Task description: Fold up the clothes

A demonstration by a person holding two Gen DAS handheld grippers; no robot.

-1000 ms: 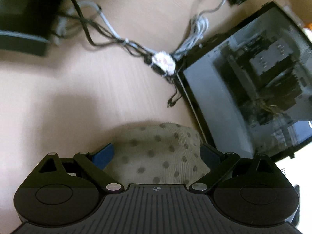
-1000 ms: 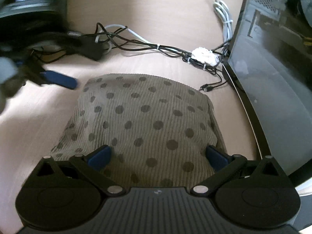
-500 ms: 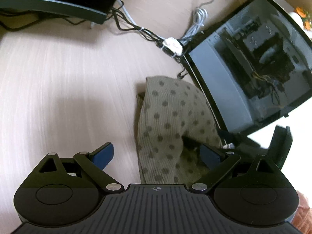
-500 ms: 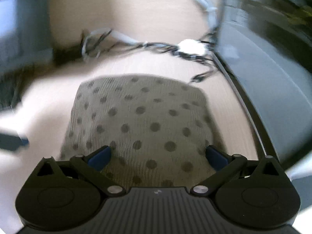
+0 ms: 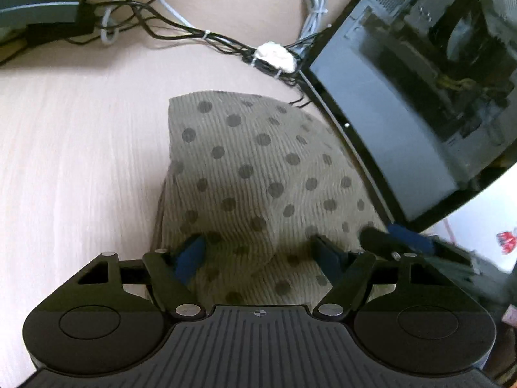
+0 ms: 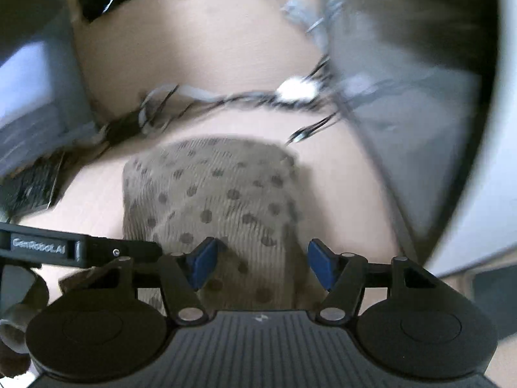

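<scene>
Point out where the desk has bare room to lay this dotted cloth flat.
Bare desk lies left of the dotted cloth, bordered behind by the cable bundle. It is crowded on the right, where the glass-sided computer case stands close against the cloth. Both grippers are closing with cloth between their fingers.

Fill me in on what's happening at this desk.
A person holding a gripper in each hand is folding a tan polka-dot garment on a pale wooden desk. The garment lies in a compact bundle beside a glass-sided computer case, with a tangle of cables behind it. Both the left gripper and the right gripper are at its near edge, jaws closing with cloth between them. Neither seems to have pinched the fabric yet.
</scene>
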